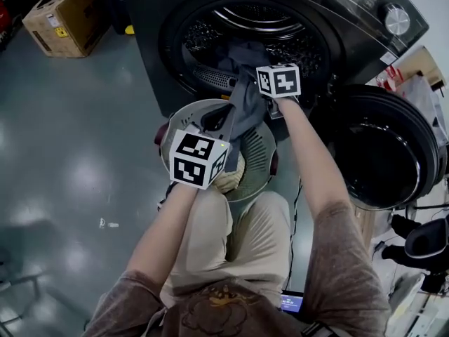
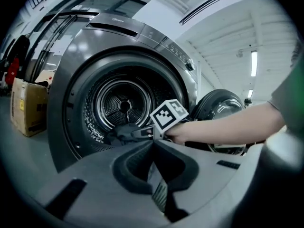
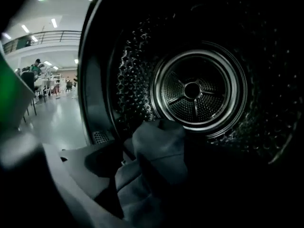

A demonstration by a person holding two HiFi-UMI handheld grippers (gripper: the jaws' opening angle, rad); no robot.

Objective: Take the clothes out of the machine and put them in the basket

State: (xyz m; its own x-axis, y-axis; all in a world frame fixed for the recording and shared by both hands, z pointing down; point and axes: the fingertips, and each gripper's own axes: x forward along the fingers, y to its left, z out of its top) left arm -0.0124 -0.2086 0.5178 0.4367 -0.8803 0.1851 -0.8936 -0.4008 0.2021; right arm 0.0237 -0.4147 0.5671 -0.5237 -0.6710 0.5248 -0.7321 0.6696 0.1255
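Note:
The dark washing machine's drum (image 1: 245,27) stands open, with dark clothes (image 1: 228,60) at its mouth. A grey garment (image 1: 243,107) trails from the drum's lip down into the round grey basket (image 1: 258,149) on the floor below. My left gripper (image 1: 214,118) is over the basket, shut on that grey cloth, and a strip of it shows between the closed jaws (image 2: 153,144). My right gripper (image 1: 254,65) reaches into the drum mouth. It is open, and a dark bunched garment (image 3: 159,160) lies between and just ahead of its jaws without being pinched.
The round machine door (image 1: 382,146) hangs open at the right, close to my right arm. A cream item (image 1: 231,175) lies in the basket. A cardboard box (image 1: 63,16) stands at the far left on the shiny floor (image 1: 84,153). My knees are just behind the basket.

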